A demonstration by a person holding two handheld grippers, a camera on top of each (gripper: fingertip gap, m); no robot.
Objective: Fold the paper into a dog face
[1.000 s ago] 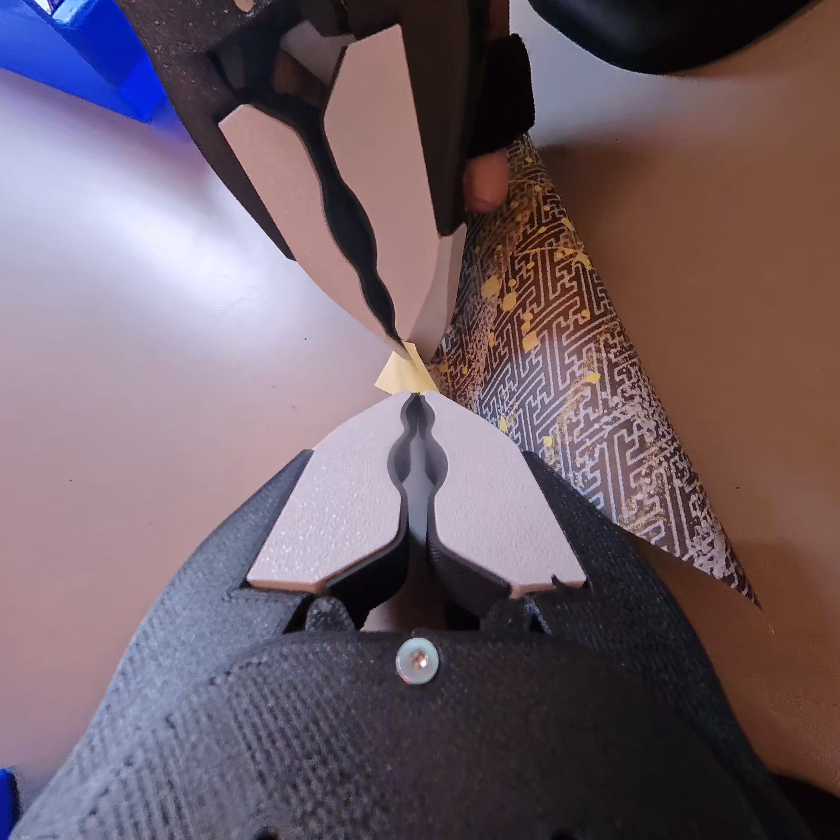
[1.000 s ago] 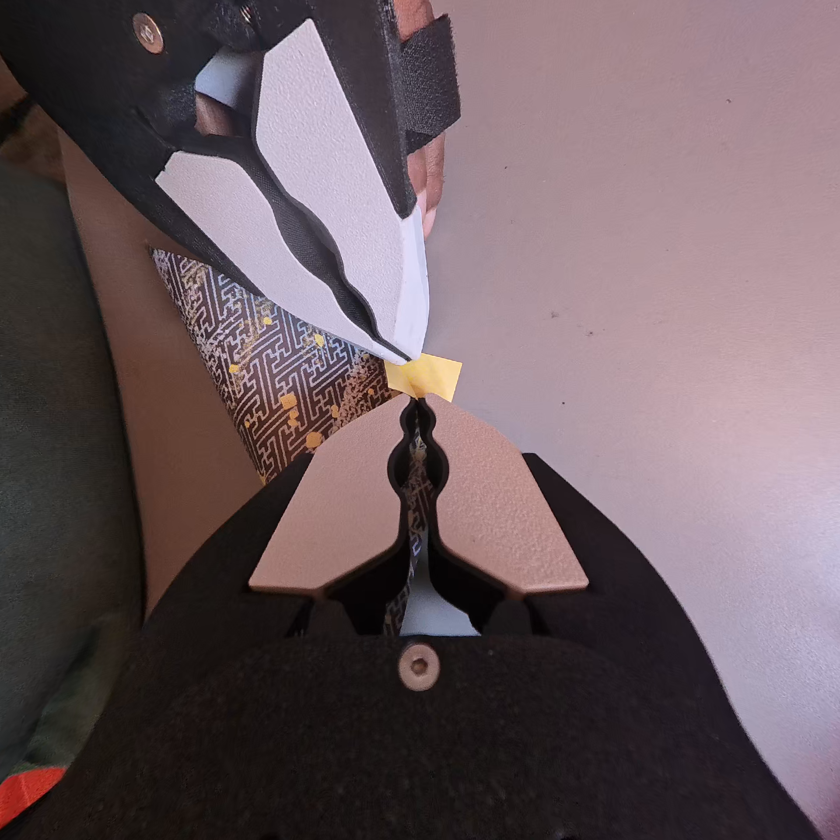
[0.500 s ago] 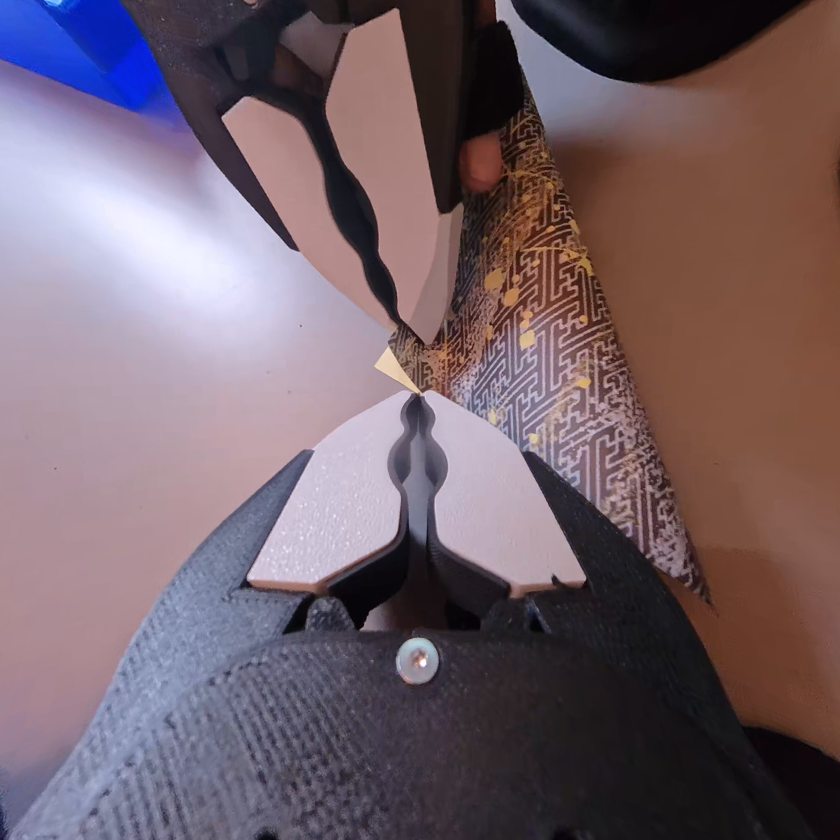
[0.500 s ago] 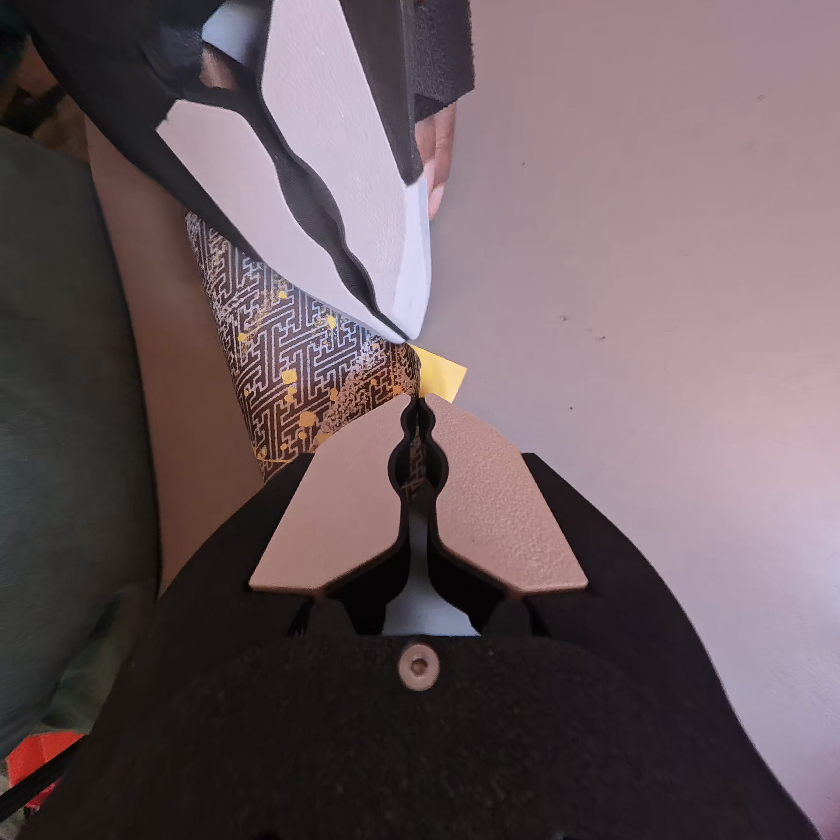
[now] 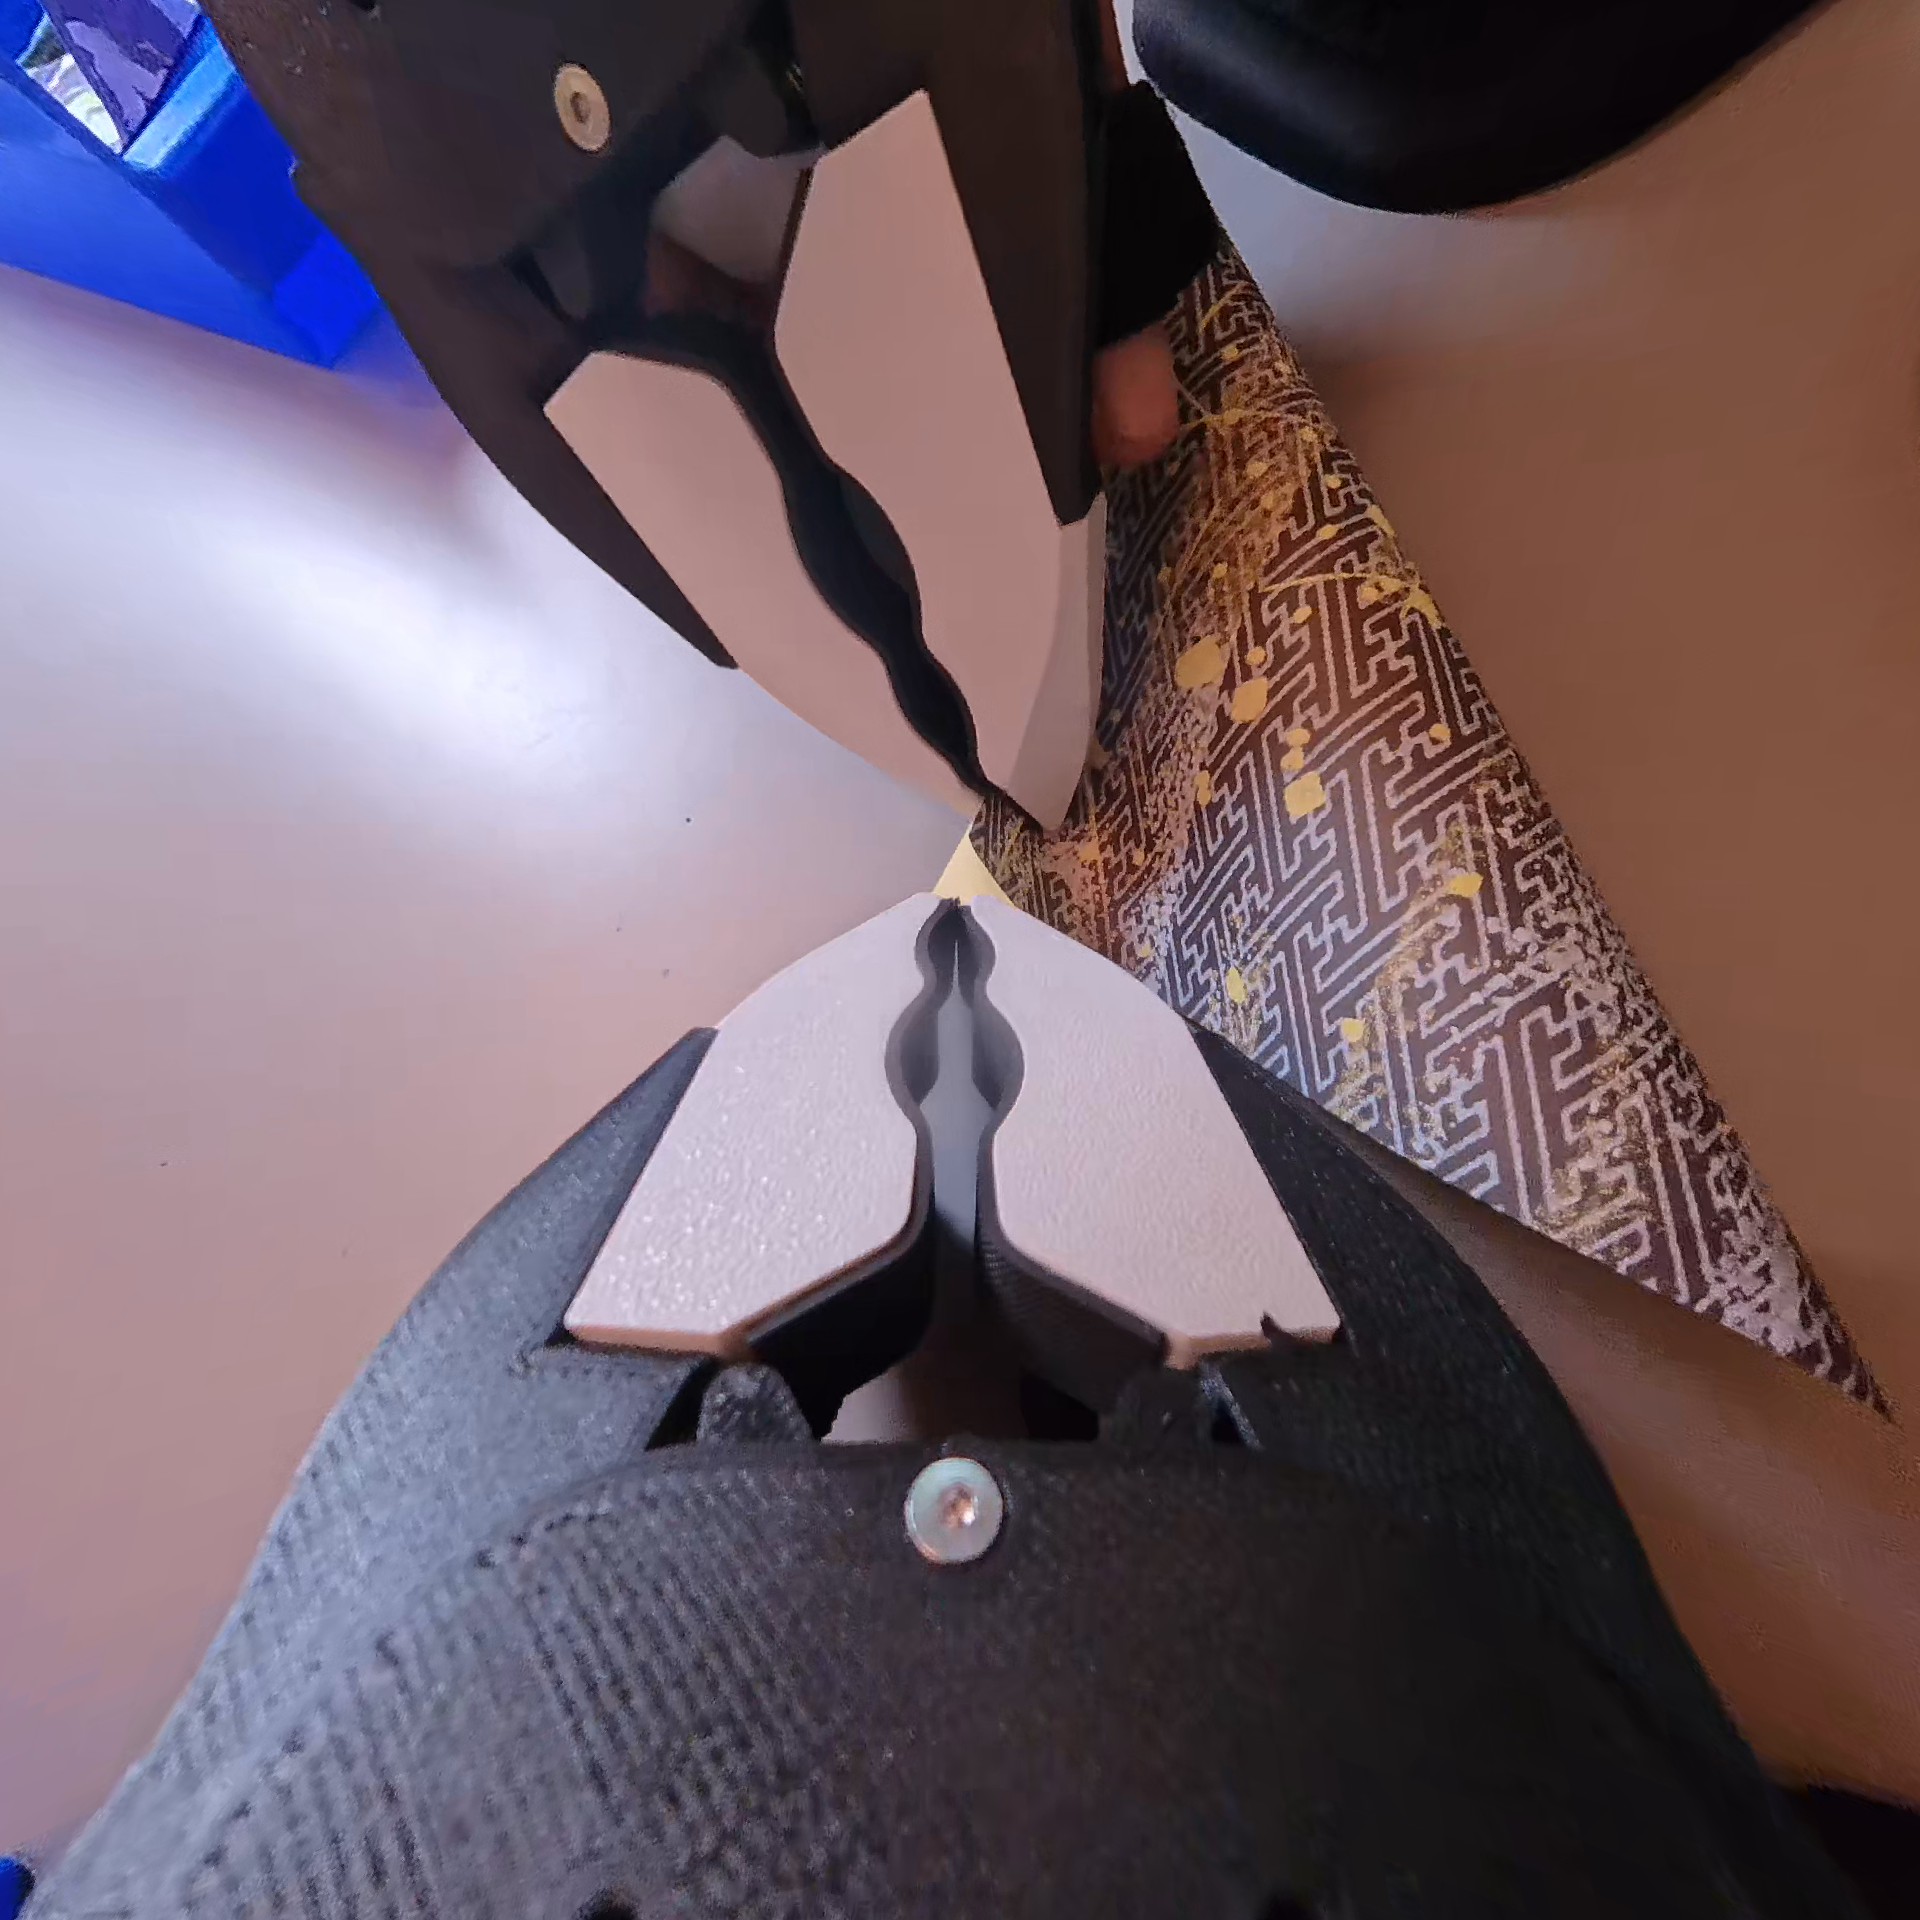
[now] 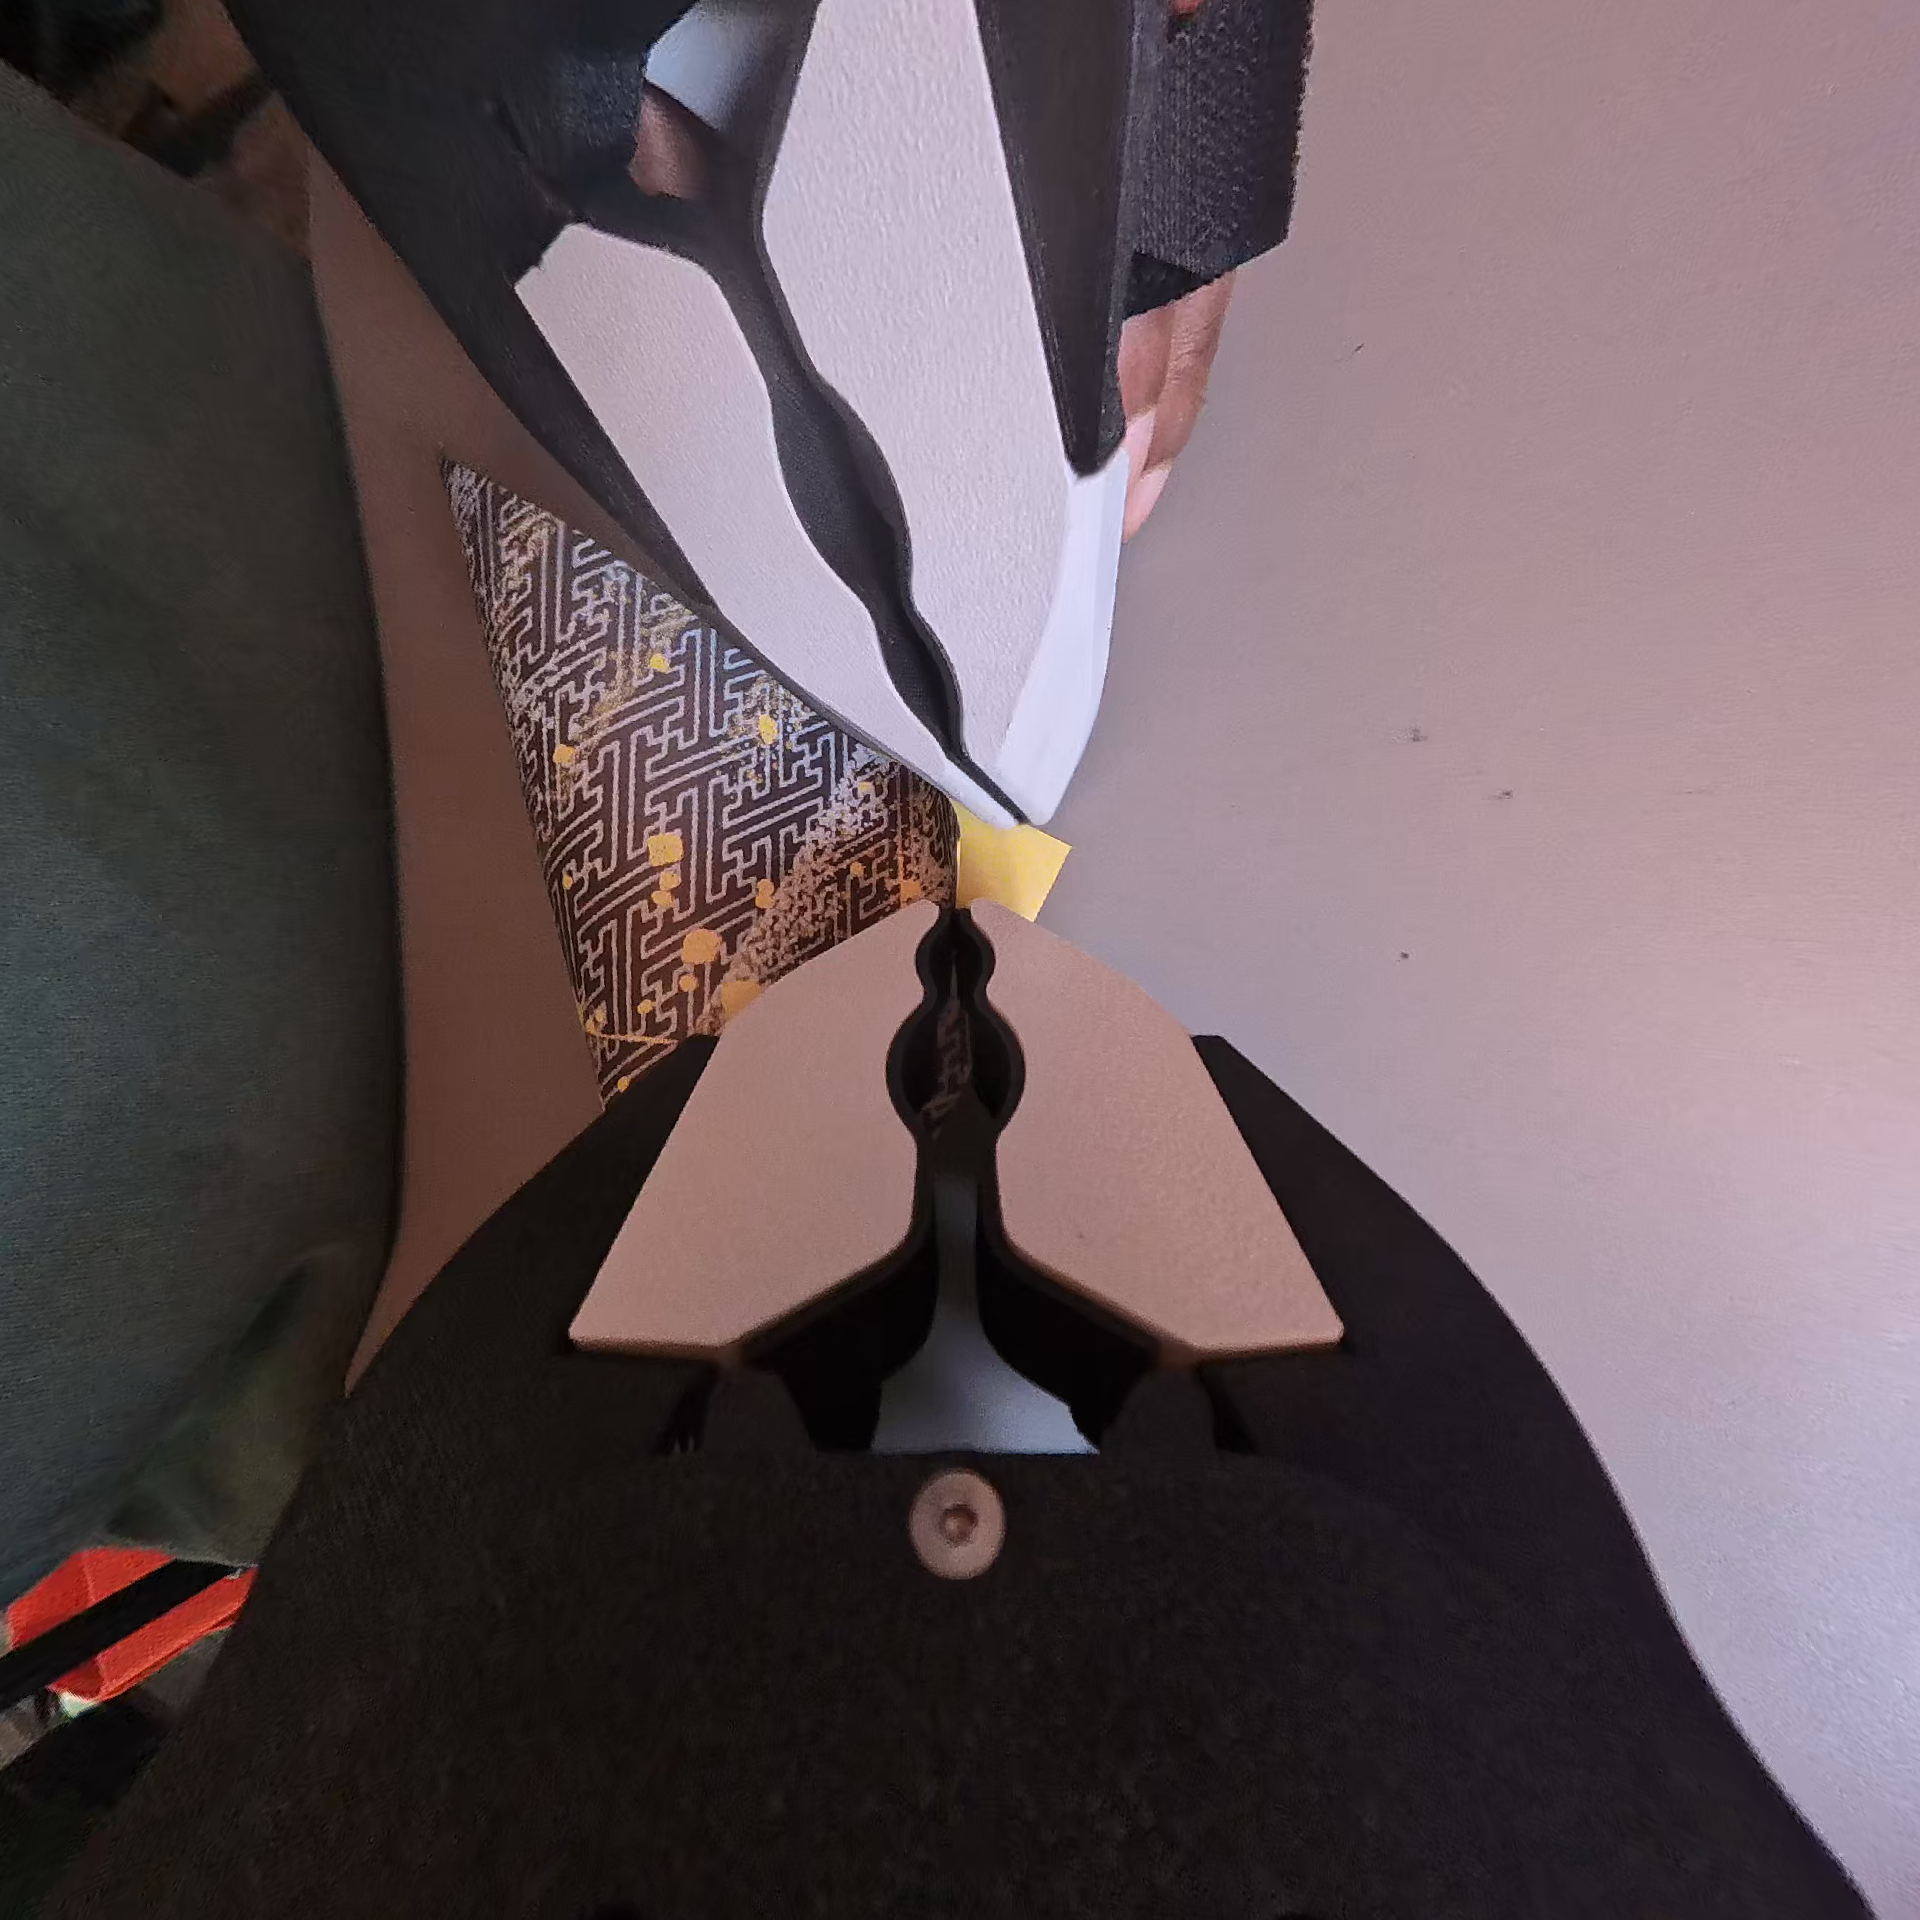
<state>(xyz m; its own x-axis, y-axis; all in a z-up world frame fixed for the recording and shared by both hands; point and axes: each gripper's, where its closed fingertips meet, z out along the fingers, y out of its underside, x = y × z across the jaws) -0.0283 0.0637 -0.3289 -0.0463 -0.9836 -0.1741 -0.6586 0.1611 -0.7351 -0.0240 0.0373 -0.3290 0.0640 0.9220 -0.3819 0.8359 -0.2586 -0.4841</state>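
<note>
**Both grippers pinched at one corner of the paper, mid-fold**

Step in hand, as I judged it: an early corner fold w/ both tools meeting tip to tip at the same spot. The left gripper (image 5: 956,914) had its jaws pressed together, tips at the paper's corner; whether they actually clamped the sheet was hard to tell in the left wrist view, tho in the right wrist view its tips sat right on the yellow flap (image 6: 1008,862). The right gripper (image 6: 961,914) was closed too, w/ a sliver of patterned sheet visible in the slot between its jaws, so it was gripping the paper (image 6: 665,790).

The paper lay on the table (image 5: 312,831), fanning away from the pinch point toward the person's side; its far point lifted slightly off the surface.

Next move prob. called for one tool to pin the corner while the other carried or creased the flap, keeping edges aligned; a slip would skew the crease.

Materials: thin sheet, dark brown w/ white maze-like lines and gold flecks, plain yellow underside. Table smooth, matte, pale. Gripper pads flat, grainy, beige-grey w/ wavy inner edges; bodies black, ribbed print texture. Blue bin (image 5: 156,187) at the far corner.
</note>
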